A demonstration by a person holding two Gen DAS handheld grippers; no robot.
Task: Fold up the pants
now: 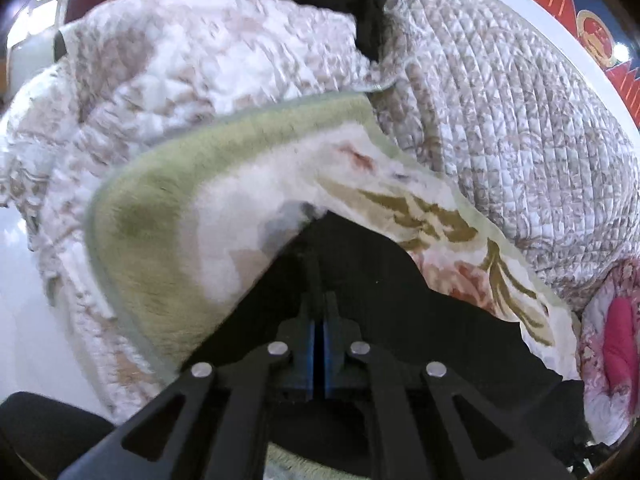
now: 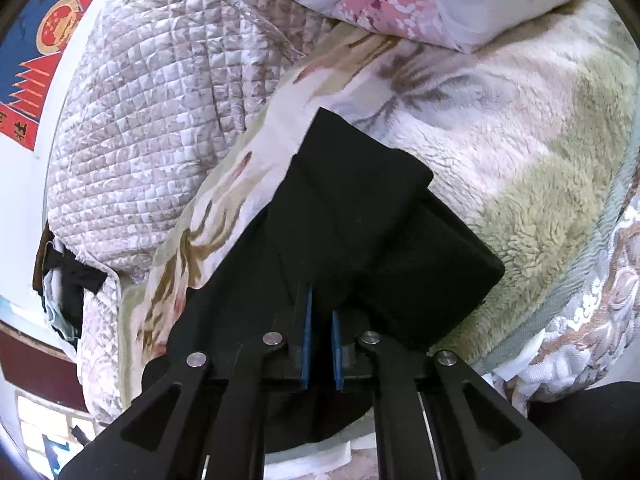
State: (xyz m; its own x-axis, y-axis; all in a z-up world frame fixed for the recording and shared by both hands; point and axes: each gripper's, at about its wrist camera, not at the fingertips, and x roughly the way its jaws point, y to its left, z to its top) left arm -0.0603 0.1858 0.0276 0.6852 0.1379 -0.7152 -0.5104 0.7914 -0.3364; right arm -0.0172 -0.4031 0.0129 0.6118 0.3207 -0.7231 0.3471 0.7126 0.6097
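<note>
Left wrist view: the left gripper (image 1: 320,304) has its blue-padded fingers (image 1: 308,344) pressed together with only a thin slit between them, and black pants (image 1: 372,280) cloth spreads around and beyond the tips. The cloth appears pinched there, though the black fabric against black fingers makes the bite itself hard to see. The pants lie on a fleece blanket (image 1: 168,216), green and white with a floral print, whose corner is curled up just ahead of the gripper. Behind the blanket is a quilt (image 1: 500,112) in beige and white. A pink-patterned duvet (image 1: 612,336) sits at the right edge, and a red-and-blue poster (image 1: 580,12) hangs on the wall beyond the bed.

From the right wrist camera, the right gripper (image 2: 320,304) holds its fingers (image 2: 307,320) slightly apart, and a fold of the pants (image 2: 360,208) runs down into the gap and is clamped there. Ahead of the tips the pants sit as a thick, layered bundle on the blanket (image 2: 520,152), one squared end pointing away toward the quilt (image 2: 140,120). The duvet (image 2: 400,8) lies at the top, the poster (image 2: 36,60) at the left.
</note>
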